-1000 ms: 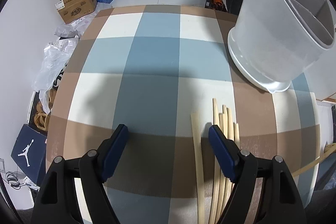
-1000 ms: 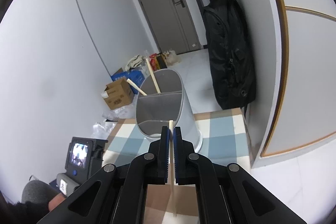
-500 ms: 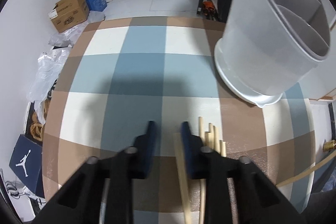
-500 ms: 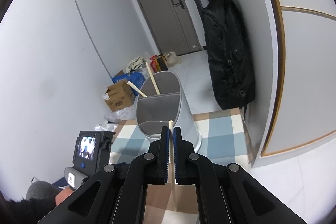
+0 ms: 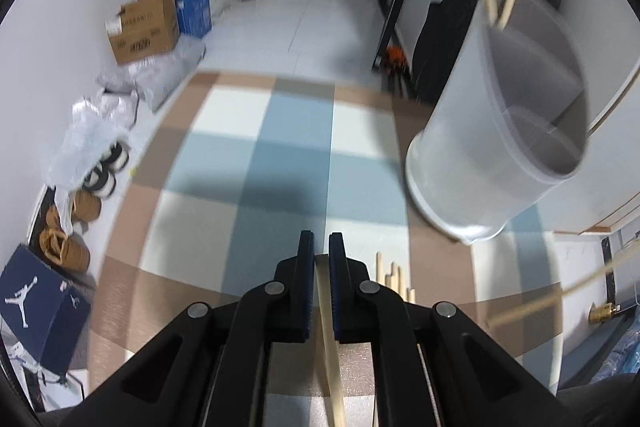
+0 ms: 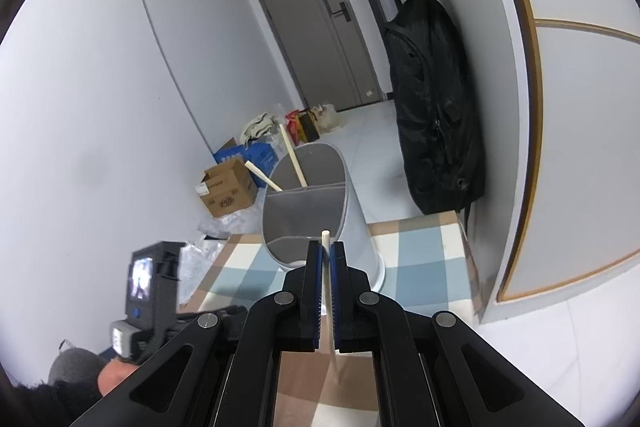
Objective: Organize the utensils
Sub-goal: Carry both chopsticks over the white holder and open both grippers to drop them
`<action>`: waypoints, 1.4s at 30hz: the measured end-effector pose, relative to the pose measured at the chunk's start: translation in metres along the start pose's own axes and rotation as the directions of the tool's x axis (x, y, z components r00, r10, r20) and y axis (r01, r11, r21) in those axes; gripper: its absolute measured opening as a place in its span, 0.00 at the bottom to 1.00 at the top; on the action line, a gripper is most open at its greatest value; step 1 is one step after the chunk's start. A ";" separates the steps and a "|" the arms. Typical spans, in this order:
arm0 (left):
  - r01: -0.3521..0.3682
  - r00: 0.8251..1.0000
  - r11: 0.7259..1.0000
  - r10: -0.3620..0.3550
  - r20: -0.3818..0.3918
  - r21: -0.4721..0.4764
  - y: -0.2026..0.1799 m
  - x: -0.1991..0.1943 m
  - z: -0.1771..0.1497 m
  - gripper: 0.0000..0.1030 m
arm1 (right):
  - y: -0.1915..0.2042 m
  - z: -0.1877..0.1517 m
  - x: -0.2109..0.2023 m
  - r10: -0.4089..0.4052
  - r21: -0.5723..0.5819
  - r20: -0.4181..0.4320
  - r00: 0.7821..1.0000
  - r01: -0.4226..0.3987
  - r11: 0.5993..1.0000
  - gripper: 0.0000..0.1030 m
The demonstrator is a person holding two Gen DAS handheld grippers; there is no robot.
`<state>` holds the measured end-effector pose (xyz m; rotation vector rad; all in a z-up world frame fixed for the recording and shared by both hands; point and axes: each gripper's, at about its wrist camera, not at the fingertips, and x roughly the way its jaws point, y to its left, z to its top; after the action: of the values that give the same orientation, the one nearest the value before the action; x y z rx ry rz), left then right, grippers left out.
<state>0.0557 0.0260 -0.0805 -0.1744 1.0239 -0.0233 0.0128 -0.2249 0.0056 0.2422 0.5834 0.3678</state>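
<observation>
Left wrist view: a navy shoebox (image 5: 38, 311) on the floor bears a white Jumpman logo. Left gripper (image 5: 319, 259) hovers low over the checked counter (image 5: 280, 163), jaws clamped on one chopstick (image 5: 327, 327); spare chopsticks (image 5: 394, 279) lie just right of it. Right gripper (image 6: 327, 259) has its jaws pinching another chopstick (image 6: 326, 239), pointing toward the grey divided holder (image 6: 316, 211), where two sticks already stand.

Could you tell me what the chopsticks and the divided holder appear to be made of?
Chopstick in the left gripper: pale, matte, probably bamboo or wood. Holder: smooth, pale grey, slightly translucent walls, likely plastic.
</observation>
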 end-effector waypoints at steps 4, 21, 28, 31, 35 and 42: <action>0.018 0.997 1.000 -0.019 0.081 0.015 -0.002 -0.021 0.002 0.02 | 0.005 0.000 -0.004 0.002 -0.012 0.013 1.000 -0.002 1.000 0.03; 0.070 0.949 0.995 -0.090 0.302 0.078 0.000 -0.077 0.017 0.02 | 0.022 -0.004 -0.012 -0.002 -0.069 0.040 0.999 0.004 0.998 0.03; 0.093 0.943 0.992 -0.115 0.314 0.083 0.000 -0.091 0.023 0.02 | 0.025 0.001 -0.015 0.001 -0.065 0.045 0.999 0.002 0.998 0.03; 0.106 0.936 0.990 -0.131 0.326 0.093 -0.001 -0.099 0.028 0.02 | 0.028 0.007 -0.019 0.006 -0.059 0.056 0.998 -0.003 0.998 0.03; 0.133 0.929 0.985 -0.162 0.334 0.106 -0.006 -0.110 0.037 0.02 | 0.038 0.015 -0.020 0.015 -0.079 0.061 0.998 -0.010 0.997 0.03; 0.150 0.912 0.979 -0.191 0.362 0.138 -0.018 -0.128 0.052 0.02 | 0.045 0.039 -0.025 0.037 -0.086 0.071 0.997 -0.030 0.996 0.03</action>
<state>0.0341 0.0279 0.0576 -0.1621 0.6210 -0.1979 0.0035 -0.1984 0.0638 0.1830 0.4920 0.4138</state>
